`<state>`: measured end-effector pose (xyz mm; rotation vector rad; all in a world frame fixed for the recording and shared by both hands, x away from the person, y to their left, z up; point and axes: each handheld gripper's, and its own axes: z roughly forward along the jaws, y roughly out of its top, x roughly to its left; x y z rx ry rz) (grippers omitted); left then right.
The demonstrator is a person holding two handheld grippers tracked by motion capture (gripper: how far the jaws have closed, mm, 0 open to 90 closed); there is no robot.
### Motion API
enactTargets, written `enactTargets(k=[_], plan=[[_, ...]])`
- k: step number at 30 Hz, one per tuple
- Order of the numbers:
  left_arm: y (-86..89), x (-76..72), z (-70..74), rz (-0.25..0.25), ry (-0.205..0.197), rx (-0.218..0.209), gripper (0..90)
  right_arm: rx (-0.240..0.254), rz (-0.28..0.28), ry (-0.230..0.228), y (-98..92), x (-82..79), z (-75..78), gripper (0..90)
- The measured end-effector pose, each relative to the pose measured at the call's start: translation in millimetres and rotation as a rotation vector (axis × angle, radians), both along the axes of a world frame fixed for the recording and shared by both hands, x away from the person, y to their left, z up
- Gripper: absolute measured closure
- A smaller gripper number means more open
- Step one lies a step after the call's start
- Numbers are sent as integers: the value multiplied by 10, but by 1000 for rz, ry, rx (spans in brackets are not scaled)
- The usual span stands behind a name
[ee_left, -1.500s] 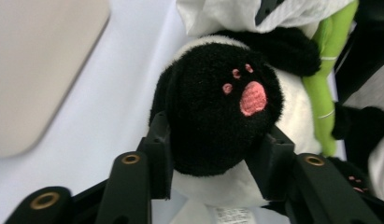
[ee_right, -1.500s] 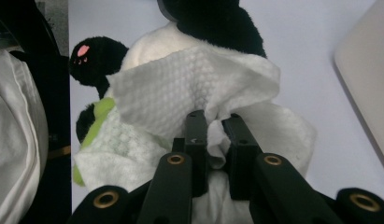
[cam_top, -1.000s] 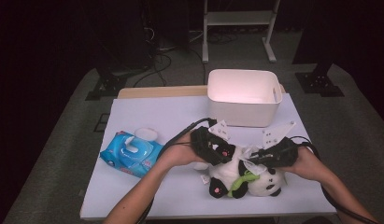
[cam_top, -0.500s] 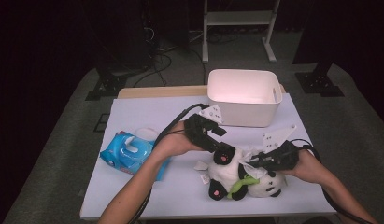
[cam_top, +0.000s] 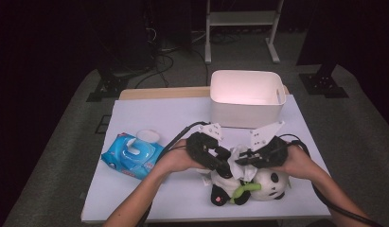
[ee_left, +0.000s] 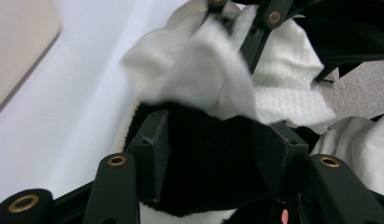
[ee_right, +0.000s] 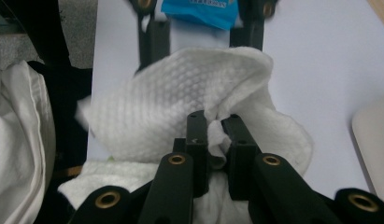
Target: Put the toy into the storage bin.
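A black-and-white panda plush (cam_top: 267, 183) with a green piece at its front lies near the table's front edge. My left gripper (cam_top: 224, 166) comes from the left and is shut on a black part of the panda plush (ee_left: 213, 154), its pads pressing from both sides. My right gripper (cam_top: 245, 159) comes from the right and is shut on a white textured wipe (ee_right: 180, 102), pinched between its narrow jaws (ee_right: 214, 120). The wipe (cam_top: 239, 155) hangs over the panda's body, right in front of the left gripper (ee_left: 217, 135). Both tips nearly meet above the plush.
A white plastic bin (cam_top: 246, 97) stands behind the hands at the table's back right. A blue pack of wipes (cam_top: 133, 153) with a round white lid (cam_top: 147, 135) beside it lies at the left. The white tabletop (cam_top: 154, 118) has bare room at the back left.
My left gripper, raised toward the back left half a second ago, has come down onto the panda. My right gripper has shifted left with the wipe, closer to the left one.
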<state>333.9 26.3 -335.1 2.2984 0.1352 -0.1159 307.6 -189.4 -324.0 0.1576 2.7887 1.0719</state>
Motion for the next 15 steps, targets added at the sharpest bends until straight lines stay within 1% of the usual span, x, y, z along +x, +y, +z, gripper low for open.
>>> enactTargets(k=[1, 2, 3, 6, 7, 9, 10, 11, 12, 13, 14, 15], plan=[[0, 0, 0, 0, 0, 0, 480, 0, 0, 0, 0, 0, 0, 818], [4, -31, -5, 3, -10, 5, 481, -18, 11, 2, 98, 22, -3, 818], [12, -44, -10, 9, -10, 5, 483, -33, 21, 5, 123, 35, -14, 818], [31, -59, -33, 3, -4, -4, 490, -41, 19, 32, 95, 39, -32, 818], [31, -59, -33, 3, -4, -4, 490, -41, 19, 32, 95, 39, -32, 818], [27, -70, -35, 3, -7, -5, 490, -45, 6, 45, -27, 9, -48, 818], [14, -78, -32, 3, -14, 3, 490, -44, -3, 45, -78, 2, -49, 817], [14, -78, -32, 3, -14, 3, 491, -44, -3, 45, -78, 2, -49, 817], [8, -93, -30, -2, -12, 10, 491, -41, -36, 50, -195, -16, -34, 817], [8, -93, -30, -2, -12, 10, 491, -41, -36, 50, -195, -16, -34, 817], [8, -101, -27, -7, -12, 15, 491, -80, -63, 49, -299, -20, -51, 817], [1, -122, -22, -16, -13, 12, 491, -88, -73, 55, -349, -21, -61, 816]])
